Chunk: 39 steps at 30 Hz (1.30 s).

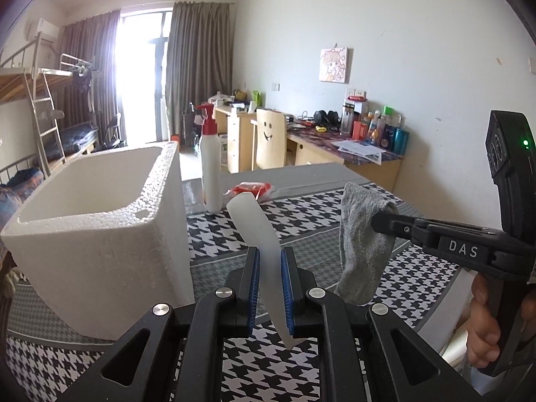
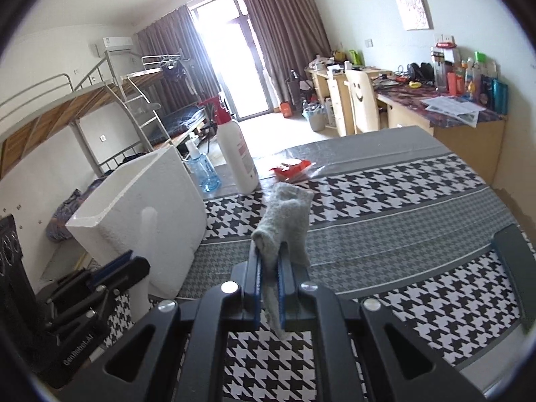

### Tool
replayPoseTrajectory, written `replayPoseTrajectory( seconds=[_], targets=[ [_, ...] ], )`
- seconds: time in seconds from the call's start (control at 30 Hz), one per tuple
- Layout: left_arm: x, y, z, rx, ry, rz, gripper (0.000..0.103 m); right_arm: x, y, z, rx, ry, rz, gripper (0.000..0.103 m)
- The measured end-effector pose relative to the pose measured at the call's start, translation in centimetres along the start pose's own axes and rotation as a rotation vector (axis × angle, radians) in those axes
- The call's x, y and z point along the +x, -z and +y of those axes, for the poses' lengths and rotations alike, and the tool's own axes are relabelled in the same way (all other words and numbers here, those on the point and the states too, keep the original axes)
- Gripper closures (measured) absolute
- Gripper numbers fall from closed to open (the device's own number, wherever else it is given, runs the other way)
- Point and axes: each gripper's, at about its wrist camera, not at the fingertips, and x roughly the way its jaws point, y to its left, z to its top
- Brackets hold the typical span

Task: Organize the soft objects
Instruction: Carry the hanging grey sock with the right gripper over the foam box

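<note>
- The left gripper (image 1: pixel 269 268) pinches a white, translucent strip (image 1: pixel 258 231) between its blue-padded fingers (image 1: pixel 254 278); the strip stands up past the tips and curls toward the far left, and its lower end hangs out below the pads.
- The right gripper (image 2: pixel 269 268) has its fingers (image 2: pixel 257 278) pressed onto a grey sock (image 2: pixel 284 224). The sock's bulk bunches up beyond the tips, and a thin tail of it runs back between the pads.
- In the left wrist view the right gripper (image 1: pixel 380 222) comes in from the right, a hand (image 1: pixel 485 321) on its handle, with the sock (image 1: pixel 363 244) draped over its tip and hanging down clear of the bench (image 1: pixel 335 201).
- A white foam box (image 1: pixel 100 214) sits open-topped on the left of the bench, just left of the left gripper.
- A white pump bottle (image 1: pixel 211 167) with a red top stands upright on the far side of the bench, just right of the box.
- A red and white packet (image 1: pixel 251 189) lies flat near the bottle, to its right.
- In the right wrist view a clear blue bottle (image 2: pixel 202 171) shows between the box (image 2: pixel 144 214) and the pump bottle (image 2: pixel 239 157).
- The bench carries a black-and-white houndstooth cloth (image 2: pixel 402 207) with grey bands.
</note>
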Motion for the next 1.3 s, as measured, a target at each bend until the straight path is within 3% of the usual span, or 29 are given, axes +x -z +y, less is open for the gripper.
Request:
replayPoseTrajectory(
  seconds=[0.9,1.3],
  targets=[
    [-1.6,-3.8,0.2,0.025,0.042,-0.059,0.089,-2.5,-1.6,2.2,-0.045,0.030,-0.099,0.093],
    [-2.3,-5.2,0.2,0.040,0.012,-0.108,0.089,-3.6,-3.2,2.8,-0.055,0.028,-0.148,0.093]
  ],
)
